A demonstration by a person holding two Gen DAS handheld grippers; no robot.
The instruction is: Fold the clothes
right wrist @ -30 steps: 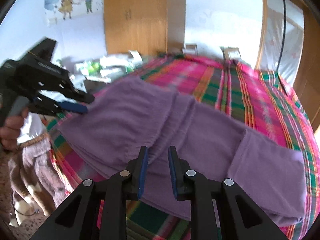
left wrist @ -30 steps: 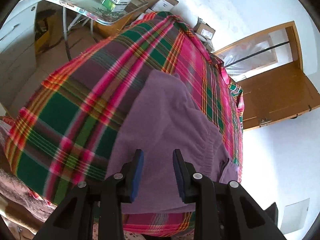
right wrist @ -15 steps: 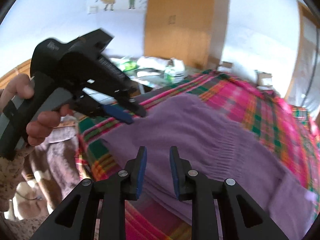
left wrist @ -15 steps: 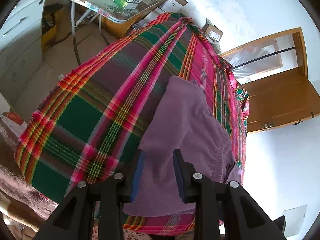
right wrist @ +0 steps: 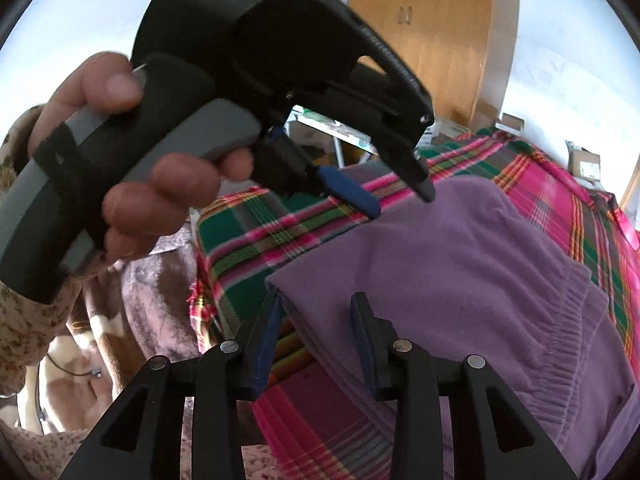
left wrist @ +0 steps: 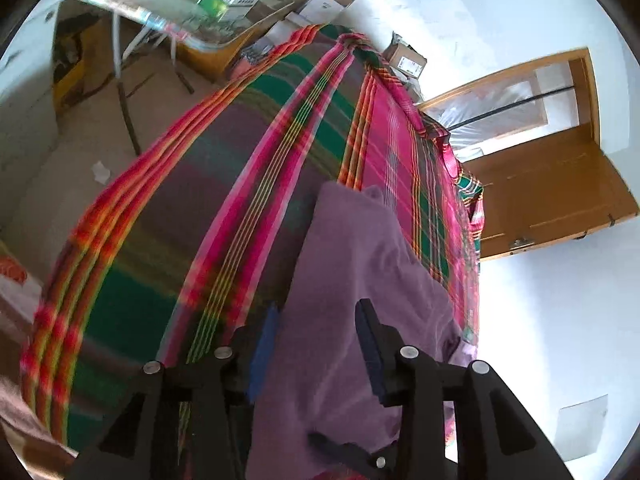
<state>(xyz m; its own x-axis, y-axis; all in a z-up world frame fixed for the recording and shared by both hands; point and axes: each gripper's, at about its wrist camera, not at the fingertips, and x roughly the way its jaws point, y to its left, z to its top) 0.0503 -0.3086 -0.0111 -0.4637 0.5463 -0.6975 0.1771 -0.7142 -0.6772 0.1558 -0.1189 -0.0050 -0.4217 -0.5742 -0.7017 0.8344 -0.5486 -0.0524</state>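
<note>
A purple garment lies folded on the plaid bedspread, its elastic waistband toward the right. The garment's near left corner sits between the fingers of my right gripper, which is open and low over the bed edge. A hand holds my left gripper, open, its tips just above the garment's far left edge. In the left wrist view the left gripper straddles the purple garment at its left side, with the plaid bedspread stretching away.
A cluttered table with green boxes stands past the bed's far corner, with cardboard boxes by the wall. A wooden door is to the right and a wooden cabinet behind. The person's patterned clothing is left of the bed.
Both grippers have closed in on the garment's left end. The left gripper now looms large in the right wrist view. Both pairs of fingers stand slightly wider apart.
</note>
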